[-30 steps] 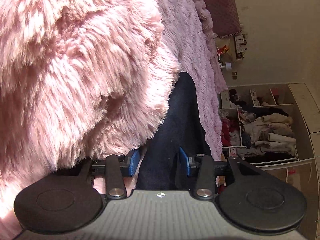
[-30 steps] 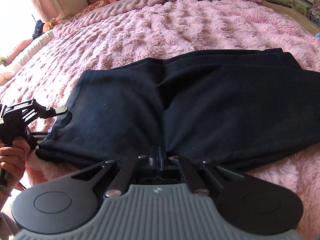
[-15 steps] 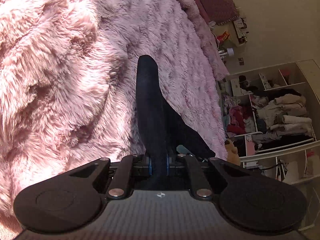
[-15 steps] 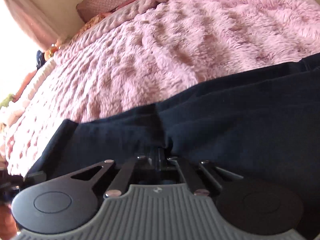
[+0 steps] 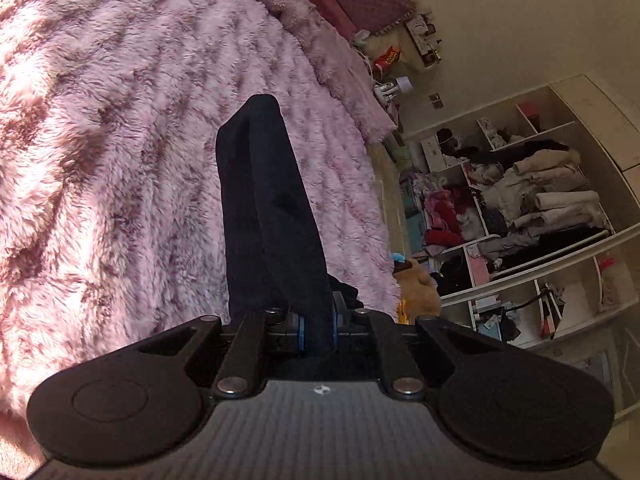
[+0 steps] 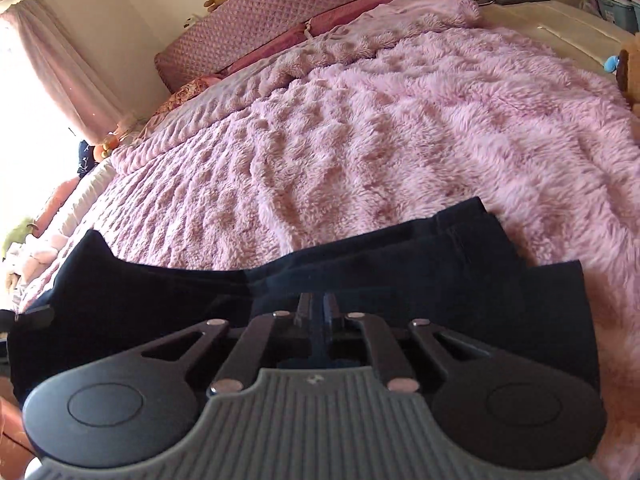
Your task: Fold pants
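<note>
- Dark pants (image 6: 360, 280) lifted along one edge above pink fuzzy bed (image 6: 360, 140), far side seemingly resting on it.
- Left gripper (image 5: 318, 330) jaws clenched on a fabric fold; right gripper (image 6: 318, 312) jaws clamped on the near edge.
- Fold apparently just begun: carrying over and smoothing left.
- Open shelves (image 5: 520, 208) crammed with bundled clothes.
</note>
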Action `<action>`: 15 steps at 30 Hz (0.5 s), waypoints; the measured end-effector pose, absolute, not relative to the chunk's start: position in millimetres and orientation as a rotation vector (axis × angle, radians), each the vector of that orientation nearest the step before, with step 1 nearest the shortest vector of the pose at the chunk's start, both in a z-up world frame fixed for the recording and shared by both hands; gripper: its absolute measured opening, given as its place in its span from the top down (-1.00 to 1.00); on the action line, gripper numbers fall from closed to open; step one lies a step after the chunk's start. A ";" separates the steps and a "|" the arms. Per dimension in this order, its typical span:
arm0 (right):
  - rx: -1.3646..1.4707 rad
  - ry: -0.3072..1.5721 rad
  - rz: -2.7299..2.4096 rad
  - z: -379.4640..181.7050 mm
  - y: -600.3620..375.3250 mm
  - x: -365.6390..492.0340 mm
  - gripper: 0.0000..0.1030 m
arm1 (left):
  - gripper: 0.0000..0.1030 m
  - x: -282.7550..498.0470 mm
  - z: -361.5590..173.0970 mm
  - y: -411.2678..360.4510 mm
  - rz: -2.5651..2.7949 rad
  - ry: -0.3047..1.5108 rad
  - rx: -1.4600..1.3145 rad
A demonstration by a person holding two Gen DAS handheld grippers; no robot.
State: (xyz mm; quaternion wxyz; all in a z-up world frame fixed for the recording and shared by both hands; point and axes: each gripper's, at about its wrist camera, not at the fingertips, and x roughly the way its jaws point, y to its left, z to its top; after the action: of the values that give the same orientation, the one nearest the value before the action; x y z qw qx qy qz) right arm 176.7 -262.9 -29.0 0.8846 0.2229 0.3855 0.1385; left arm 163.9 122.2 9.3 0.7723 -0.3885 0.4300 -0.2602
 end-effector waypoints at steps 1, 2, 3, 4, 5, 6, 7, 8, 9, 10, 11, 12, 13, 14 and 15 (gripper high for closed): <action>0.474 0.798 0.295 -31.5 -267.9 166.2 0.96 | 0.79 164.2 17.3 110.2 -0.573 0.924 -0.825; 0.479 0.788 0.297 -35.7 -273.2 156.4 0.96 | 0.79 164.4 24.3 96.8 -0.579 0.922 -0.803; 0.489 0.774 0.298 -39.8 -280.3 149.8 0.96 | 0.79 164.6 30.4 81.1 -0.579 0.930 -0.774; 0.517 0.758 0.296 -45.0 -292.5 145.2 0.96 | 0.79 165.4 34.0 69.0 -0.575 0.939 -0.754; 0.542 0.748 0.287 -48.4 -302.1 143.4 0.96 | 0.79 165.9 36.8 52.9 -0.569 0.952 -0.731; 0.560 0.739 0.270 -50.0 -310.1 142.7 0.96 | 0.79 166.3 38.1 36.3 -0.563 0.966 -0.700; 0.574 0.724 0.246 -49.9 -319.4 139.8 0.96 | 0.79 166.8 38.9 21.8 -0.558 0.976 -0.675; 0.576 0.705 0.231 -48.1 -328.2 137.2 0.96 | 0.79 167.6 38.8 8.6 -0.552 0.987 -0.655; 0.574 0.685 0.217 -45.5 -336.1 133.8 0.95 | 0.79 168.6 38.1 -4.9 -0.547 0.999 -0.633; 0.570 0.667 0.201 -43.4 -344.0 130.7 0.93 | 0.78 170.5 36.1 -17.4 -0.541 1.014 -0.620; 0.571 0.652 0.182 -42.5 -352.7 126.9 0.92 | 0.78 173.3 34.1 -33.4 -0.532 1.035 -0.594; 0.583 0.642 0.164 -42.7 -360.9 124.2 0.89 | 0.78 175.9 31.4 -47.6 -0.519 1.064 -0.565; 0.600 0.634 0.149 -43.6 -368.4 122.4 0.88 | 0.78 179.5 27.8 -62.4 -0.505 1.108 -0.533; 0.625 0.629 0.141 -45.1 -376.5 121.7 0.88 | 0.78 182.5 23.2 -75.8 -0.488 1.146 -0.513; 0.664 0.625 0.147 -47.3 -385.0 120.7 0.88 | 0.78 185.1 17.2 -89.7 -0.470 1.177 -0.498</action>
State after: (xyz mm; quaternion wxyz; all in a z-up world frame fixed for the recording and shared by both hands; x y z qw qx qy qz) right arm 120.7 -385.0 -47.3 0.8952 0.3203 0.3017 0.0711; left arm 185.1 -89.7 17.2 0.7770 -0.2300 0.5443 -0.2171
